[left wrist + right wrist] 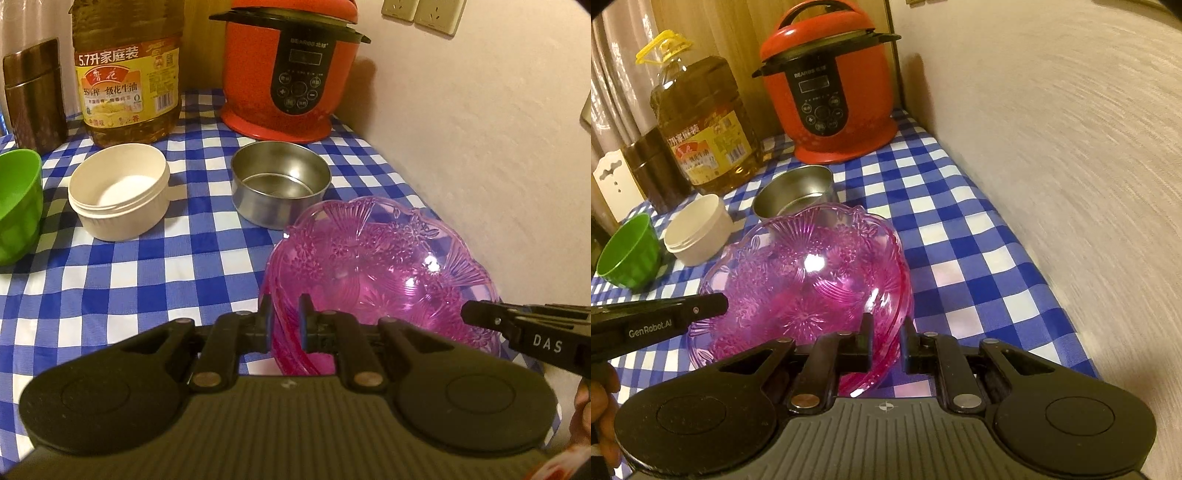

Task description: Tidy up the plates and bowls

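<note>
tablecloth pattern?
Blue-and-white checked tablecloth; clearest in the left wrist view.

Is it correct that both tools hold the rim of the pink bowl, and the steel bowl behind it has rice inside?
Not quite. The left tool and right tool do clamp the pink bowl at its rim, but the steel bowl behind it is empty; the left wrist view shows its bare bottom.

Black left tool has blue pads, silver screws, ribbed grey housing.
</note>
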### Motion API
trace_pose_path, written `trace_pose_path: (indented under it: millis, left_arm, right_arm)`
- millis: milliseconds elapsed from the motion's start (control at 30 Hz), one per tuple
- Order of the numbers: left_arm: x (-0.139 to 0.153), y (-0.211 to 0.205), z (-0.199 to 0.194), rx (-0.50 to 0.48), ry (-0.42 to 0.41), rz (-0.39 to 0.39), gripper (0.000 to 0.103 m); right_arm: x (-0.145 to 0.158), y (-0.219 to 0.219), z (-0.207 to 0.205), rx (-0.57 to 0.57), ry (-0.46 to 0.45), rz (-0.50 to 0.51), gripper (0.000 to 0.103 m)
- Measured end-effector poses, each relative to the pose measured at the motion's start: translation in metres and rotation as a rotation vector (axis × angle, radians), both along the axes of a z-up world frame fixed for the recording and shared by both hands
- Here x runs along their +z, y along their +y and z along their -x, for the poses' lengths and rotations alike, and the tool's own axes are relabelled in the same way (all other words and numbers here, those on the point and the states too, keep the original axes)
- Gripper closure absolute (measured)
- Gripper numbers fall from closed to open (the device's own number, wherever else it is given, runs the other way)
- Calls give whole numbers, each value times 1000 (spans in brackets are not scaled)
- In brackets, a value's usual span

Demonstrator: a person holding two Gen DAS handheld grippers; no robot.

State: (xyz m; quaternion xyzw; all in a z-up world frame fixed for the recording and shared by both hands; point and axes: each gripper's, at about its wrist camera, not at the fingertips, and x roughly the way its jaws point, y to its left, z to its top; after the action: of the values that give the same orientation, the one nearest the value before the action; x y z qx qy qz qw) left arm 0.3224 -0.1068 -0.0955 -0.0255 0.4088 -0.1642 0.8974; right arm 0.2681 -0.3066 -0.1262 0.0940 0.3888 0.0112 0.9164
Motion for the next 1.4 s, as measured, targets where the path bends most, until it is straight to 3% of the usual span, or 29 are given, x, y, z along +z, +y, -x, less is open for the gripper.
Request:
trace_pose_path:
  millis: [800,867,1000,1200,1400]
  left_arm:
    - [-6,-4,-4,-22,-11,-66,87]
    - [-7,-3,-4,-18,-6,-62,87]
    - [-8,-2,-3,-16,-8,-64,87]
    - [-3,3,-1,3,-18,-41,87]
    - [4,10,6,9,-21,-17,87]
  right_arm:
    - [-3,10,-6,20,7,44,87]
    - [-4,10,-7,20,13,34,82]
    - [-2,3,-7,-9,-1,-17,57]
    - [9,-6,-3,-39,-67,-64,57]
    - [8,-17,2,-80,-47,-88,57]
